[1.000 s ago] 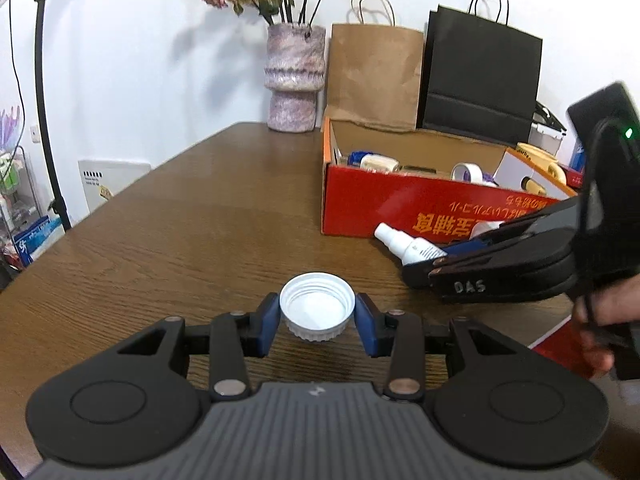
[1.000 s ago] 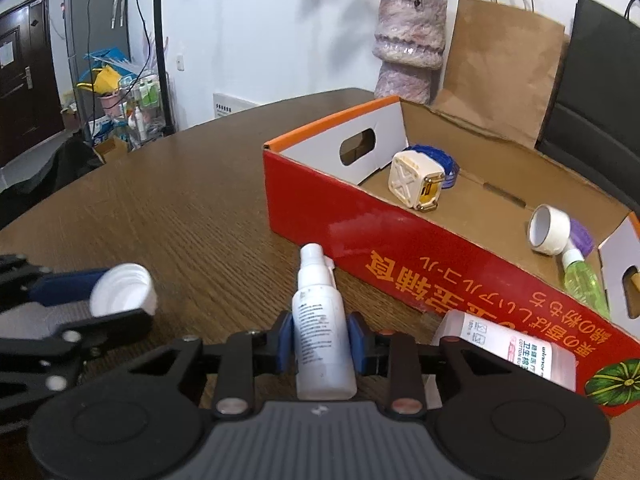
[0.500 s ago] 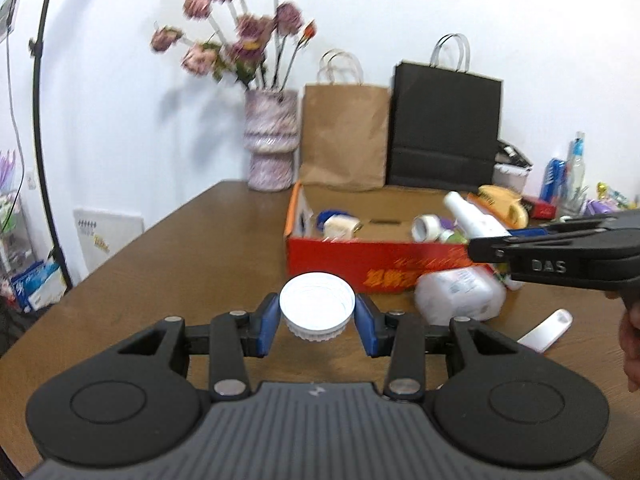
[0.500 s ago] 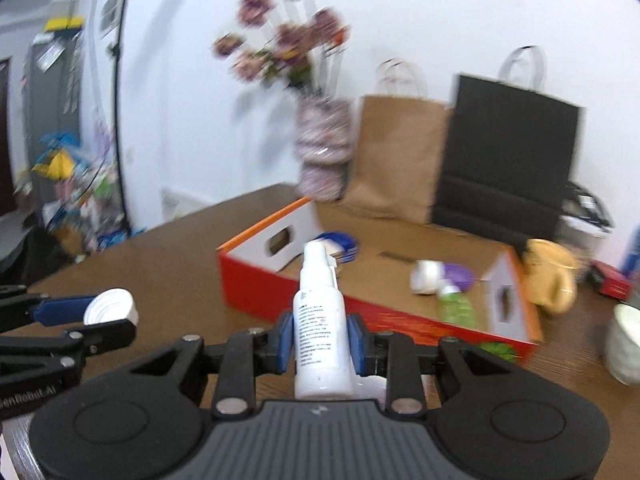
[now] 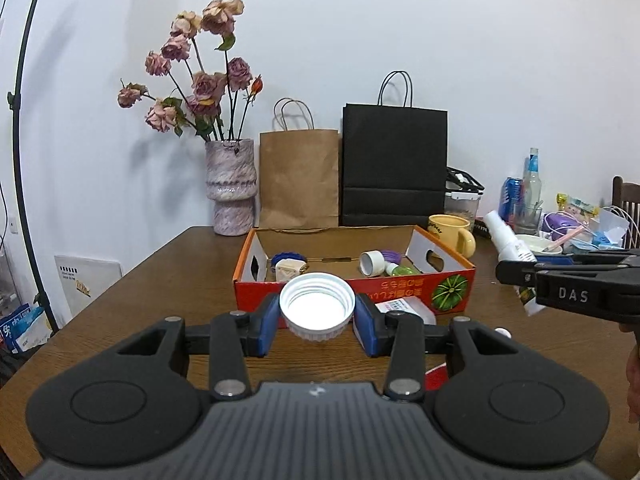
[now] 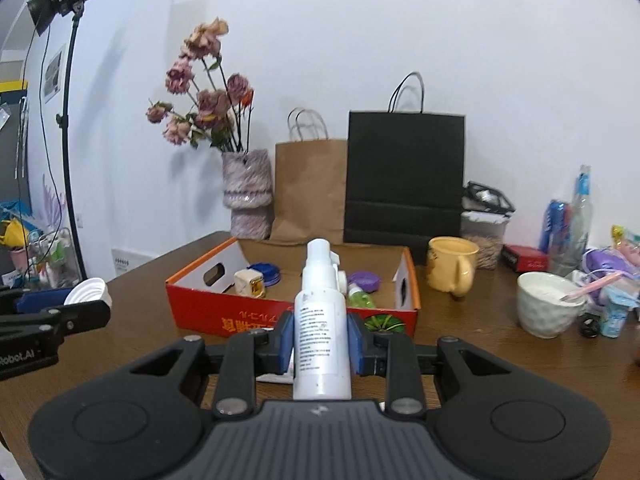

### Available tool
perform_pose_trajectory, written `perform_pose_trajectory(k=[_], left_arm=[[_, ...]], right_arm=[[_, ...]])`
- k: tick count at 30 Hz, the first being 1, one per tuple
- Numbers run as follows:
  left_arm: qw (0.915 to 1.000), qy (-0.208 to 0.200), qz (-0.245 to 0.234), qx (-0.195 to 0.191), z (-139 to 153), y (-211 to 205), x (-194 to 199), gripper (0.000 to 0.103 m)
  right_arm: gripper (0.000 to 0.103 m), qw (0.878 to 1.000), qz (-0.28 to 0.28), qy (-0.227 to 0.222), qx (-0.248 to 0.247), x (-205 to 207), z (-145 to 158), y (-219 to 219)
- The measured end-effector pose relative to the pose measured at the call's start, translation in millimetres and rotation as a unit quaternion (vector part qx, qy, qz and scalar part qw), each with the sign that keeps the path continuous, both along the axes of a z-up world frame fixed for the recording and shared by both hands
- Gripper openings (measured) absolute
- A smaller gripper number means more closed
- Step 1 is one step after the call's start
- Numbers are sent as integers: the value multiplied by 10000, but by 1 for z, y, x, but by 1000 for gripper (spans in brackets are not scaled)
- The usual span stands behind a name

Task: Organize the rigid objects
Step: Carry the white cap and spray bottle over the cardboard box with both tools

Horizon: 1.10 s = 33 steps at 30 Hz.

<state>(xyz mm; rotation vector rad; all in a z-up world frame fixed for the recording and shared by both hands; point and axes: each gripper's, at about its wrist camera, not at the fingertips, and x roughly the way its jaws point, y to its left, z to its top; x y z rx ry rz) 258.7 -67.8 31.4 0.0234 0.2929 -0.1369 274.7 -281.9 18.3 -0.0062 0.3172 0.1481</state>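
Closest to the camera, the left gripper (image 5: 317, 317) is sitting closed down to about the width of a white screw cap (image 5: 317, 306), its blue pads (image 5: 267, 329) pinching the cap on both sides with the open threaded side facing up, and the whole thing is hanging in the air on the near side of the red cardboard box (image 5: 416, 287). The right gripper (image 6: 322, 337) is doing the same job on a white spray bottle (image 6: 322, 322), jaws narrowed onto its labelled body and the nozzle end pointing up and away, also on the near side of the box. So that's two grippers, each one holding one thing. Lying on the wooden table (image 5: 168, 276) right against the box's near wall is one white plastic bottle (image 5: 406, 307), partly hidden behind the left gripper. Inside the box I'm counting one cream-colored squarish gadget (image 6: 250, 283), one blue lid (image 6: 265, 271), one purple lid (image 6: 365, 279) and one small green bottle (image 6: 360, 300); from the left view there's also one white tape-roll-looking thing (image 5: 371, 263). Just to the right of the box one yellow mug (image 6: 454, 271) is standing, and farther right one white bowl (image 6: 548, 308). Behind the box there's one vase of dried roses (image 5: 231, 186), one brown paper bag (image 5: 299, 178) and one black paper bag (image 5: 394, 166), lined up along the wall.
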Motion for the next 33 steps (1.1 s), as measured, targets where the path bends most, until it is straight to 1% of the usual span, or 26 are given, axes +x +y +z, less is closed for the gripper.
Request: perform_pose_trajectory(k=[4,15,20,25,33], left_arm=[[9999,-104,14,22,4,0,-13,41],[9982,-586,64,79,17,6,-61,41],[9975,-708,30,27,22,9,-78,41],[9972,-742,3,26,24,9,-82,41],[9974,-723,16,56,33,6,-65,41]], right_arm=[[27,9998,-71,-190,49,-18,4,0],[27,9979,-90,-638,60,-77,11,11],[27,9966,-50,-810,124,-96,18,14],[27,9968,3,-783,138,-99,21,16],[27,9969,44,-769,155,-81,26,16]])
